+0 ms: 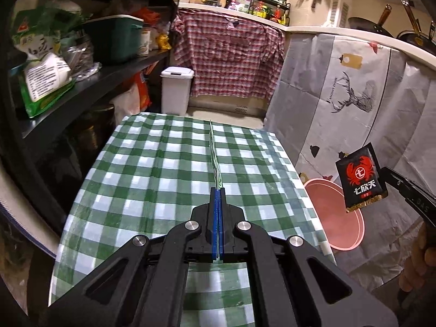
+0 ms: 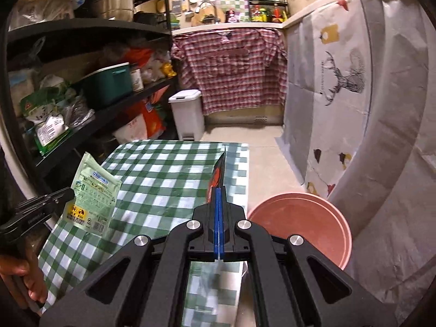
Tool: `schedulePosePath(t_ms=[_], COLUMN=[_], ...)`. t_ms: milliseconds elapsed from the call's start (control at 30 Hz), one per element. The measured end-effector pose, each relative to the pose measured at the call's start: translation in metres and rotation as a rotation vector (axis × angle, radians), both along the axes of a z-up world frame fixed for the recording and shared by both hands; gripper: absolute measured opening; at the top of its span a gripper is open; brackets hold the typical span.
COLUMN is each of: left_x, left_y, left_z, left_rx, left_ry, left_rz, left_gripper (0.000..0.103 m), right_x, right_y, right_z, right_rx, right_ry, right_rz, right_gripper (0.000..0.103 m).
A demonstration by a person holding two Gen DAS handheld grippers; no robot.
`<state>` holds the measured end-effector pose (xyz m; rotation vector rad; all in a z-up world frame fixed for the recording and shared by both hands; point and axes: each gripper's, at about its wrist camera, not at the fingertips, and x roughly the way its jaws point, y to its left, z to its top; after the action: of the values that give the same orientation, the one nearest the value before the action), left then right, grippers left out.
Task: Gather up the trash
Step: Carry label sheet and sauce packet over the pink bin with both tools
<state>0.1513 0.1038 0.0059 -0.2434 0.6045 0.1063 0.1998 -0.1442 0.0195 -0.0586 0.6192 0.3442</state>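
The left gripper (image 1: 218, 190) is pinching a flat pale green plastic pouch (image 2: 91, 194) printed with small text, a barcode and yellow symbols; in the left wrist view the pouch is showing edge-on above the blue pads, which are pressing together on it. The right gripper (image 2: 219, 190) is pinching a flat black foil sachet (image 1: 361, 177) bearing a red crab emblem, white characters and a gold lower edge; its blue pads are likewise closing flat on the sachet. Both pieces of trash are hanging in the air above or just beside the table, the sachet over the floor near a round pink plastic basin (image 2: 313, 218). The table is wearing a green-and-white checked cloth (image 1: 163, 169). A white lidded pedal bin (image 2: 188, 114) is standing on the floor beyond the table. A black metal shelving rack (image 2: 90, 30) holding bags and a dark green box is flanking the left side; a red plaid cloth (image 1: 229, 54) and a grey deer-print sheet (image 1: 351, 92) are draping the counter fronts.
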Motion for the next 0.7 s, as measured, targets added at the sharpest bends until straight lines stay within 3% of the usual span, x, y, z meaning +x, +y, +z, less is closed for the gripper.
schedulePosePath(t_ms=[700], left_x=[0.045], left_y=[-0.120], left_z=[0.012], left_rx=[-0.014], left_ry=[-0.003], left_rz=[-0.246], left_gripper=[0.000], right_x=[0.024], right_y=[-0.076], right_z=[-0.010], right_rx=[0.025], right_ry=[0.020], right_rz=[-0.151], right_gripper=[0.000])
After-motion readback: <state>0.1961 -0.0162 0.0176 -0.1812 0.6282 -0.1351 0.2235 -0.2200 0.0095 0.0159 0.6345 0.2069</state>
